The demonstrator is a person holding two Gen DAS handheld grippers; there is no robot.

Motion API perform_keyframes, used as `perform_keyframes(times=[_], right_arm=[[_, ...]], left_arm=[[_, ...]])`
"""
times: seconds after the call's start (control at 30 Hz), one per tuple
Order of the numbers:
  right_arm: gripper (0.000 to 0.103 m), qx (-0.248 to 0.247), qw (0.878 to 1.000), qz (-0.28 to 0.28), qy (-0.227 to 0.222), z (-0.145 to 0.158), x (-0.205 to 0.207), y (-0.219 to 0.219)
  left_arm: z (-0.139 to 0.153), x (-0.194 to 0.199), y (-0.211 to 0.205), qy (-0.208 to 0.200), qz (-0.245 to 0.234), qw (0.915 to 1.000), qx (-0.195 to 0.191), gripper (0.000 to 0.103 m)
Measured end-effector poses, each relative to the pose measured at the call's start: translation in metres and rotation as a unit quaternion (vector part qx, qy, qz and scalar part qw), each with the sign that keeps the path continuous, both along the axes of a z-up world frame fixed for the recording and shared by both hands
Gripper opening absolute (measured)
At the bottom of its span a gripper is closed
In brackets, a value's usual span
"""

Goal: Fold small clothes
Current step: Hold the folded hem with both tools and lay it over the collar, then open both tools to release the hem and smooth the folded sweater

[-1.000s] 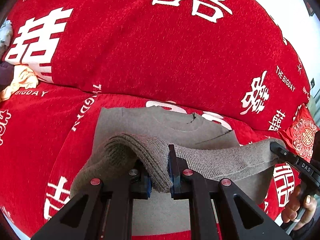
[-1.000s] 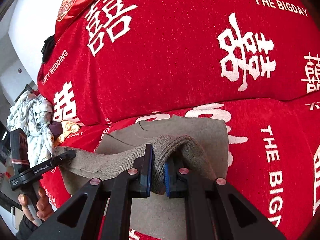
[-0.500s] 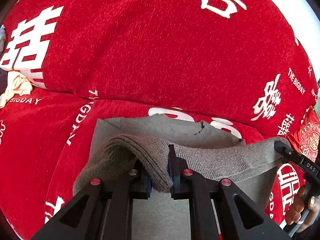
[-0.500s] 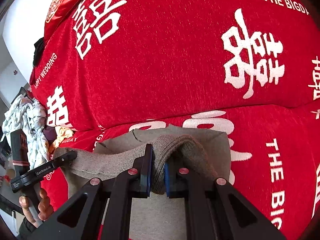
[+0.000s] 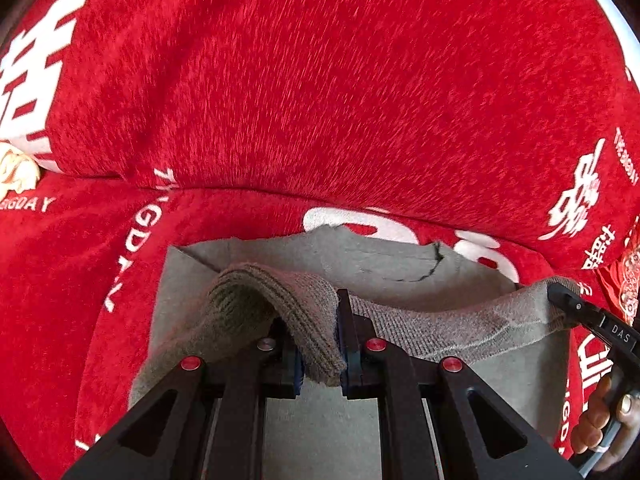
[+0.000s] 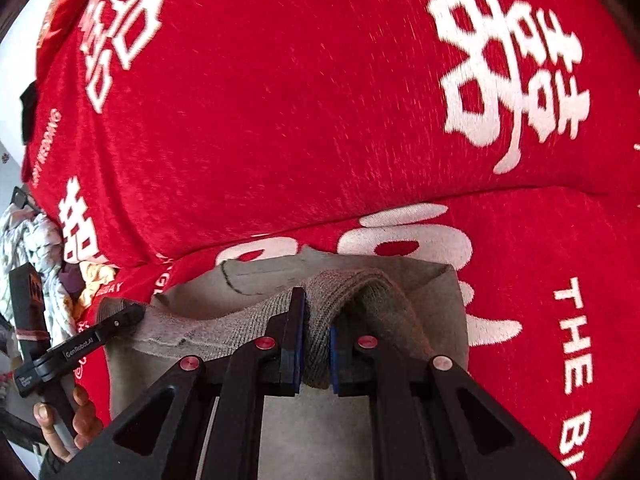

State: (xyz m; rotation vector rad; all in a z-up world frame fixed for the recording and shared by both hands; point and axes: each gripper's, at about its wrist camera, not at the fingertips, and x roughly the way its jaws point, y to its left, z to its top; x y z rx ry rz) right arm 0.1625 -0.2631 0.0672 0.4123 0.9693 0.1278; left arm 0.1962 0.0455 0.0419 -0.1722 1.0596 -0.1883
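Observation:
A grey-brown knitted sweater [image 5: 360, 264] lies flat on the red sofa seat, neckline toward the backrest. Its ribbed hem is lifted and stretched between the two grippers. My left gripper [image 5: 320, 344] is shut on the hem's left corner, which bulges up between the blue pads. My right gripper [image 6: 314, 344] is shut on the hem's right corner [image 6: 360, 288]. Each gripper shows in the other's view: the right one [image 5: 560, 300] at the right edge with a hand below it, the left one [image 6: 128, 314] at the left edge. The sweater's lower body is hidden under the raised hem.
A red sofa cover with white characters and lettering spans the backrest [image 5: 320, 80] and seat [image 6: 540, 280]. A heap of pale and yellow clothes [image 6: 36, 248] lies at the sofa's left end. A red embroidered cushion [image 5: 628, 280] sits at the right end.
Both grippers have carried the lifted hem forward and lower toward the sweater's neckline. The backrest now fills more of both views. Both grips are unchanged.

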Motion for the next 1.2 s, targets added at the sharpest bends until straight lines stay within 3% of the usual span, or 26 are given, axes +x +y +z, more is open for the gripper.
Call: perform_keyframes(times=[0.47,0.57,0.63,0.7,0.77,0.9,0.93,1.0,1.07,1.2], right_arm=[[0.011,0.016,0.999,-0.016,0.048,-0.053,0.026,-0.004],[0.012,0.043,0.997,-0.029,0.061,-0.06,0.029,-0.009],[0.015,0.074,0.994,-0.042,0.07,-0.064,0.03,-0.016],[0.017,0.104,0.99,-0.054,0.075,-0.066,0.03,-0.025],[0.02,0.115,0.989,-0.06,0.075,-0.064,0.028,-0.029],[0.059,0.073,0.993,-0.08,0.036,-0.035,0.013,-0.034],[0.063,0.053,0.995,-0.087,0.014,-0.025,0.007,-0.033],[0.064,0.003,0.997,-0.076,-0.014,-0.01,0.003,-0.02],[0.064,-0.05,0.998,-0.031,-0.017,-0.005,0.006,0.004],[0.064,-0.176,0.982,0.062,-0.004,-0.019,0.016,0.063]], left_arm=[[-0.056,0.031,0.009,0.062,0.013,0.9979,-0.012,0.016],[-0.061,0.035,0.011,0.074,0.009,0.9964,-0.04,0.043],[-0.056,0.038,0.013,0.072,0.008,0.995,-0.069,0.083],[-0.048,0.039,0.015,0.064,0.024,0.9948,-0.076,0.098],[-0.039,0.041,0.018,0.056,0.031,0.9953,-0.072,0.098],[-0.022,0.038,0.03,0.045,0.04,0.9951,-0.079,0.098],[-0.018,0.035,0.032,0.036,0.041,0.9957,-0.075,0.098],[-0.012,0.03,0.031,0.021,0.038,0.9979,-0.048,0.098],[-0.013,0.03,0.021,0.022,0.024,0.9994,-0.013,0.098],[-0.023,0.032,-0.006,0.013,-0.008,0.997,0.076,0.098]])
